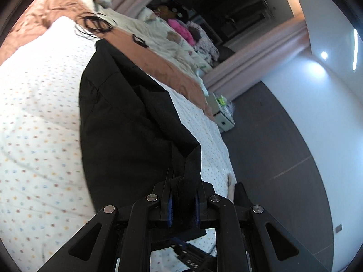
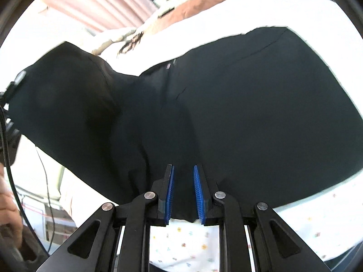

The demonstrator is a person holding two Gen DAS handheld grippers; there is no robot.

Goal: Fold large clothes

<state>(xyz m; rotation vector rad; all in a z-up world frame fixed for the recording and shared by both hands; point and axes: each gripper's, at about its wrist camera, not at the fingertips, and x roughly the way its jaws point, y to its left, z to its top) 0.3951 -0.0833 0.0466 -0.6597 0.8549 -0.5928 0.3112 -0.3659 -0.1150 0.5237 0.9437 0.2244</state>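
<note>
Left hand-held gripper and right hand-held gripper clamped on black garment, lengthwise up the bed.

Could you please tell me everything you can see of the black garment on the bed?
The black garment is large, of dark matte cloth with stitched seams. Most of it lies spread on the white dotted bedspread. One bunched edge is raised, clamped in the left gripper. The right gripper has closed its blue pads on the near hem. Which kind of garment it is cannot be told.
</note>
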